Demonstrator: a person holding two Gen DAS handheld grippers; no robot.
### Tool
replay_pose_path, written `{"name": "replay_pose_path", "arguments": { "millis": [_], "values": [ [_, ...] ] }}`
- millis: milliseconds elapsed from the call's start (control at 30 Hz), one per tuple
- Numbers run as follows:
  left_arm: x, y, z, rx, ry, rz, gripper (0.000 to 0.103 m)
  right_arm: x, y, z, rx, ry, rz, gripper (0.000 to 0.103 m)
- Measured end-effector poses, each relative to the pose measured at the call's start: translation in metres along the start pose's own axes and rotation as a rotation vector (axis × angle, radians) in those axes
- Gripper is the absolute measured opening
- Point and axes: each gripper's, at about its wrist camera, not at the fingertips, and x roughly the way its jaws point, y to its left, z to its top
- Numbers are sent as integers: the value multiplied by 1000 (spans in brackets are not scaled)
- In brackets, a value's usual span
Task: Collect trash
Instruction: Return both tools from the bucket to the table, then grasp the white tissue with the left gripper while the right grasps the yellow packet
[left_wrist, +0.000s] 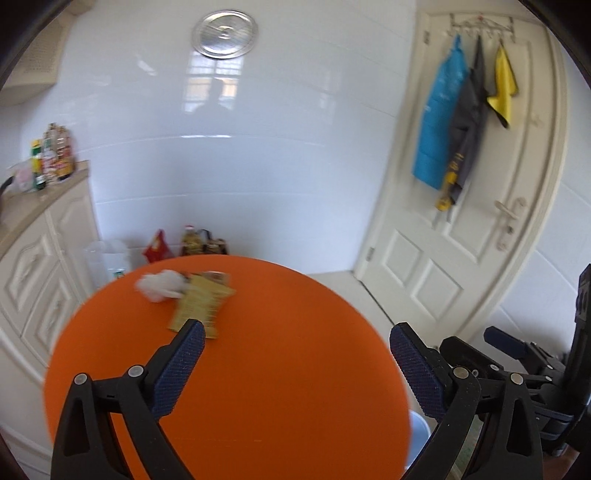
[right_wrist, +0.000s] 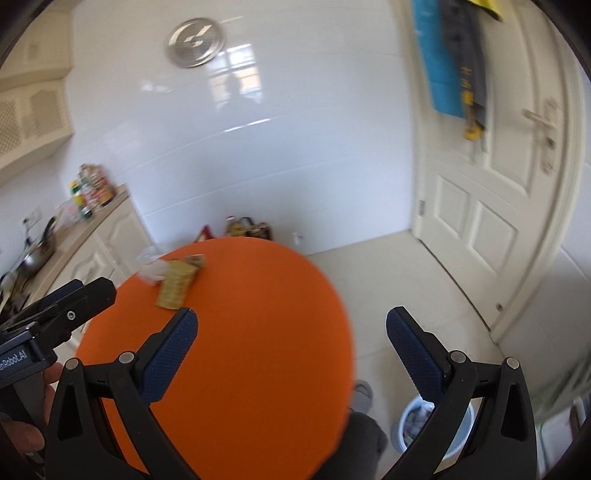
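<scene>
On my far left runs a counter (left_wrist: 55, 184) with bottles (left_wrist: 51, 155) at its end. Ahead sits the round orange table (left_wrist: 258, 369), and the trash lies on its far-left part: a white crumpled wad (left_wrist: 162, 285), probably tissue though the blur makes it hard to say, touching a yellowish wrapper (left_wrist: 201, 304) just to its right. My left gripper (left_wrist: 295, 347) hangs over the table's near side, jaws spread wide with nothing between them, its left fingertip (left_wrist: 192, 339) overlapping the wrapper's near edge in view. My right gripper (right_wrist: 291, 332) is likewise released and empty, 1 finger over the table, the other over the floor. Below it, beside the table, stands a pale blue bin (right_wrist: 417, 424) with scraps inside. At the far right, a door (left_wrist: 480, 184) carries hanging cloths.
</scene>
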Motion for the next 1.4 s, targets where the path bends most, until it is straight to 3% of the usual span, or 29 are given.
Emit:
{"name": "replay_pose_path", "arguments": {
  "millis": [333,667,1000,1400],
  "values": [
    [-67,37,-28,-88,-101,162,99,13,82,10,-139,-16,101,103],
    [-91,42,-53,-141,-119,230,99,30,129,12,-228,6,158,103],
    [-56,54,-31,-179,-65,254,99,79,149,14,-252,84,187,103],
    [57,99,19,-210,55,274,99,206,170,12,-229,261,159,103]
  ]
}}
